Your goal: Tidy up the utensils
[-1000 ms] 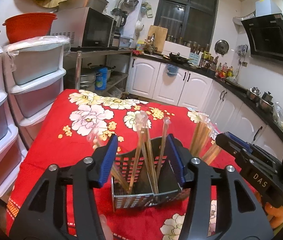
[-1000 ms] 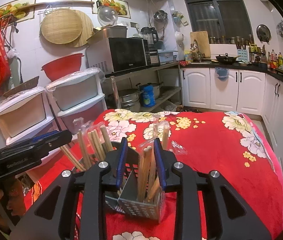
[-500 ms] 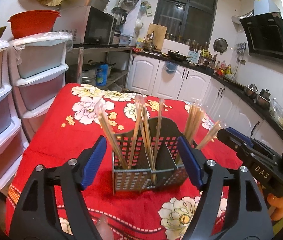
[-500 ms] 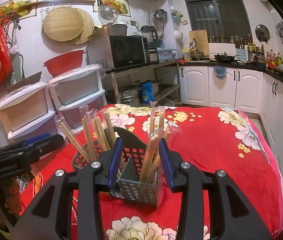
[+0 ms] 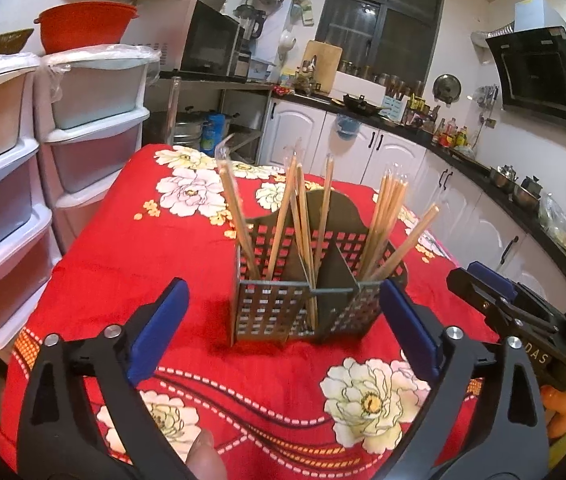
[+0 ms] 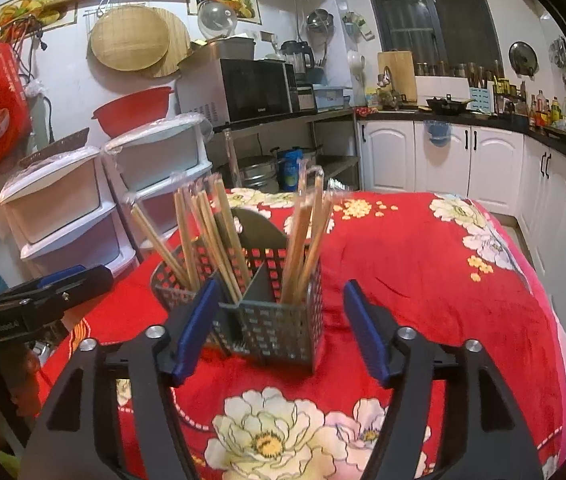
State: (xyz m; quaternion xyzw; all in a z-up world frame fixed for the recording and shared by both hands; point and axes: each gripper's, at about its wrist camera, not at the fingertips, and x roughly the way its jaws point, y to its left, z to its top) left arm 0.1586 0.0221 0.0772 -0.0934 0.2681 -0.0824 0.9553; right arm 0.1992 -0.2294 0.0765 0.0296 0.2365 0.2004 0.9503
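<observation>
- Standing upright on the red floral cloth (image 5: 95,280) that covers the counter, a perforated metal utensil caddy (image 5: 271,308) occupies the centre of both wrist views.
- Dividers split the caddy into compartments; wooden chopsticks (image 5: 283,216) lean in bundles inside them, some with clear wrappers over their upper ends.
- In the left wrist view, one bundle stands in the left compartment, a few sticks rest by the middle divider, and another bundle (image 5: 387,220) fans out of the right compartment.
- Left hand-held gripper (image 5: 283,320): jaws wide and opening; its blue pads flank the caddy's near face without touching it, and nothing is gripped.
- Right hand-held gripper (image 6: 283,324): jaws apart and opening; the caddy's near corner sits between the blue pads, and neither pad presses on it.
- Each gripper shows in the other's view, off to the side of the caddy: the right one (image 5: 483,296) at the right edge, the left one (image 6: 63,288) at the left edge.
- Background: stacked plastic drawers (image 6: 71,208), a microwave (image 6: 251,88) on a shelf, white cabinets (image 6: 443,156).
</observation>
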